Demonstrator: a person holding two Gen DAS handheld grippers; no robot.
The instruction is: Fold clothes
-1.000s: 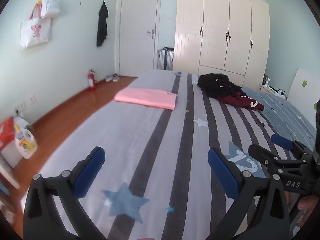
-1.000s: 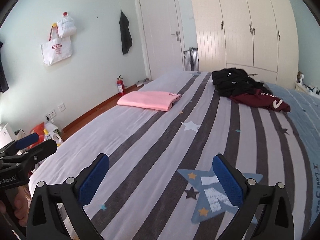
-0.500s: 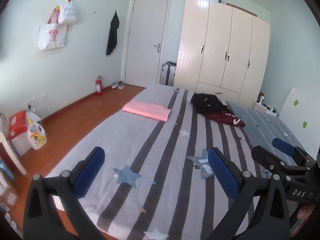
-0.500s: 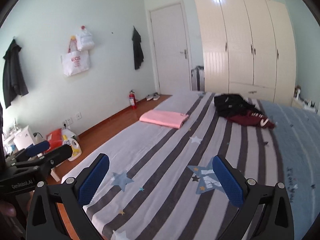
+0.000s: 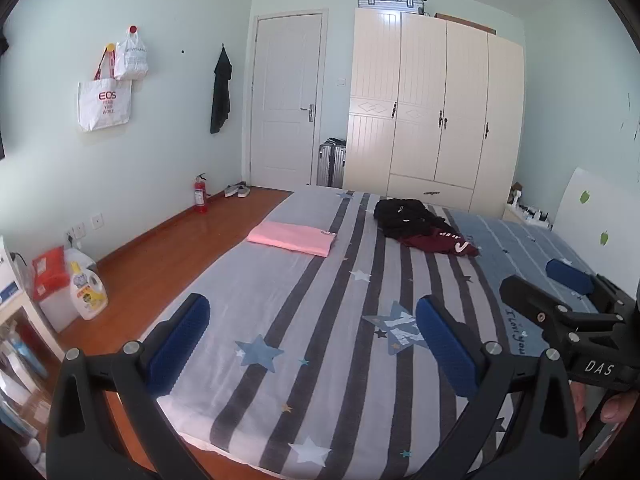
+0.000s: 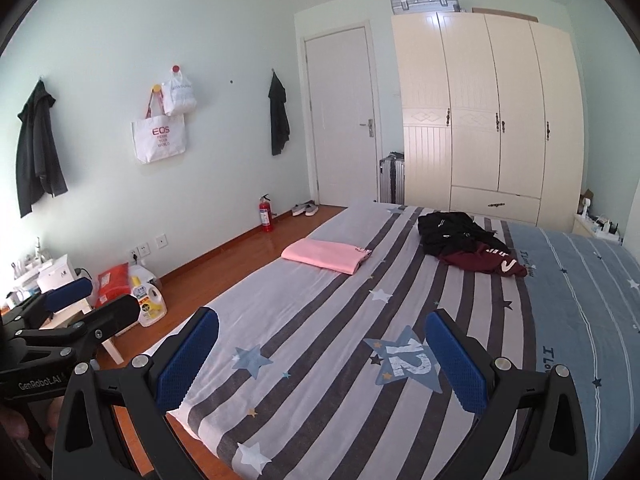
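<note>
A folded pink garment lies on the striped bed near its left edge. Farther back, a crumpled black garment lies partly over a maroon one. My left gripper hangs open over the near end of the bed, holding nothing. My right gripper is open too and empty; it shows at the right edge of the left wrist view, gripper. Both are well short of the clothes.
Wooden floor runs left of the bed, with a detergent bottle and red bag by the wall. A fire extinguisher, shoes, a door, a suitcase and a wardrobe stand beyond.
Both grippers have pulled back and risen away from the bed, so the clothes look smaller and more of the room and floor shows. Both stay open and empty.
</note>
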